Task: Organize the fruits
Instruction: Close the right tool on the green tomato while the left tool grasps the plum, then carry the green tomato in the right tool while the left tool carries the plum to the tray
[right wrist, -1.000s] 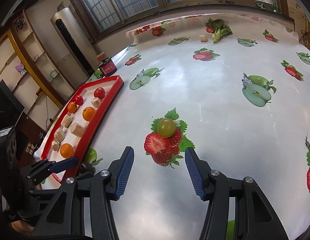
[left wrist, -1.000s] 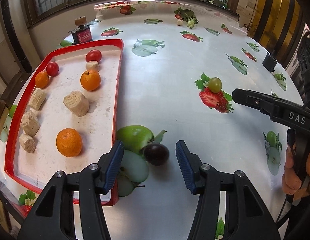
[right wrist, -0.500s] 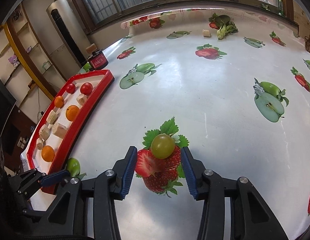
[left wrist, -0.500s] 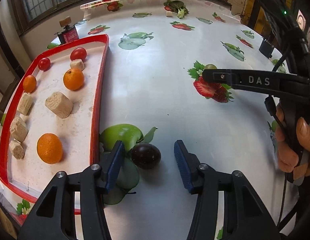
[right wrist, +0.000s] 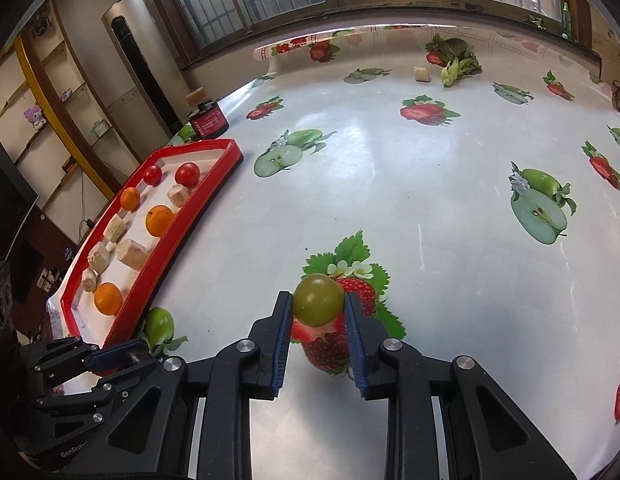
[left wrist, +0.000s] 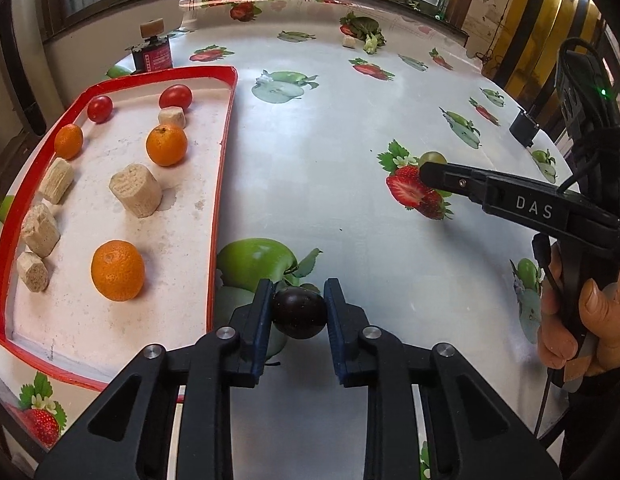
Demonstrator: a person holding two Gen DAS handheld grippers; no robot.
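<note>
- Jaws of the left gripper (left wrist: 298,308), spread wide on either side of the dark plum (left wrist: 299,312) a second ago, have just been closing and are now pressed against both sides of it.
- Jaws of the right gripper (right wrist: 318,322) have likewise just been closing; the green tomato (right wrist: 319,299), well ahead of the blue pads a second ago, is now clamped between them.
- The dark plum is seen on the tablecloth (left wrist: 330,168), just beside the near corner of the red tray (left wrist: 220,184), over a printed green apple.
- The green tomato is seen over a printed strawberry, well apart from the tray.
- The tray's contents are unchanged from the earlier frames: three oranges (left wrist: 118,270), two red tomatoes (left wrist: 175,96) and several pale cork-like blocks (left wrist: 136,195) are spread apart on its white floor.
- White letters "DAS" are read on the side of the right gripper's finger in the left wrist view.
- "GenRobot", partly cut off, is read on the left gripper's body at the lower left of the right wrist view.
- A red-labelled black jar (left wrist: 152,54) with a cork-coloured piece on top is seen beyond the tray's far end; its label cannot be read.
- A hand (left wrist: 582,320) is seen wrapped around the right gripper's handle at the right edge of the left wrist view.
</note>
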